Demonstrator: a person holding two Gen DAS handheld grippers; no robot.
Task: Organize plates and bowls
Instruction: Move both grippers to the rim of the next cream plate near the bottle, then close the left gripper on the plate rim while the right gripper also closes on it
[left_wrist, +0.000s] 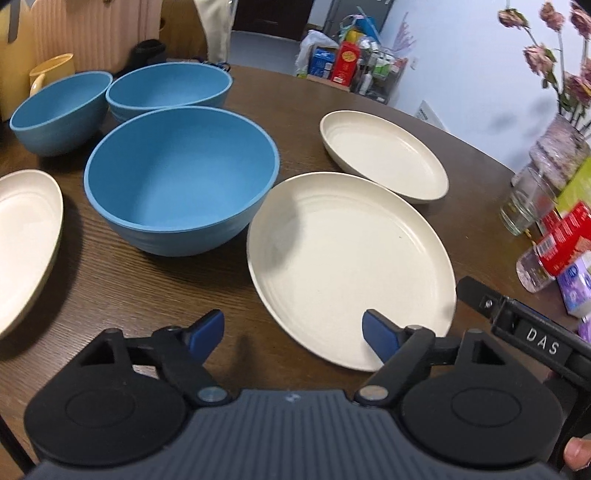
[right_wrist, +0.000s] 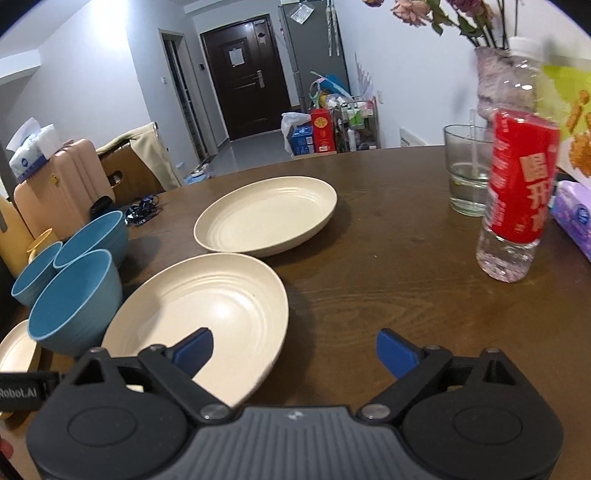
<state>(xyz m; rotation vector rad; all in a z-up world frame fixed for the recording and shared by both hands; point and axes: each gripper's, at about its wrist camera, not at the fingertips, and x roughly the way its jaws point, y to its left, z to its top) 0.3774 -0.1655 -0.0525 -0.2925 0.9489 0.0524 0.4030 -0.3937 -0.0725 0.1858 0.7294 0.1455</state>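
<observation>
On table (left_wrist: 110, 280), centre: near cream plate (left_wrist: 351, 266), flat, rim just beside large blue bowl (left_wrist: 181, 177). Directly ahead of both grippers, near edge lying across the line of approach. Left gripper (left_wrist: 293, 334): jaws wide apart, nothing held, one blue pad over plate's near rim, other over bare wood. Right gripper (right_wrist: 293, 350): jaws likewise wide, empty, plate off to its left side, only left pad above rim. Left hand judged nearer and better centred on plate. Beyond: second cream plate (left_wrist: 384, 155), apart from first. Left of bowl: third cream plate (left_wrist: 26, 236), two further blue bowls (left_wrist: 59, 110) behind. Right margin: glass (right_wrist: 467, 173), red-labelled bottle (right_wrist: 517, 184), vase of dried flowers (left_wrist: 557, 155).
</observation>
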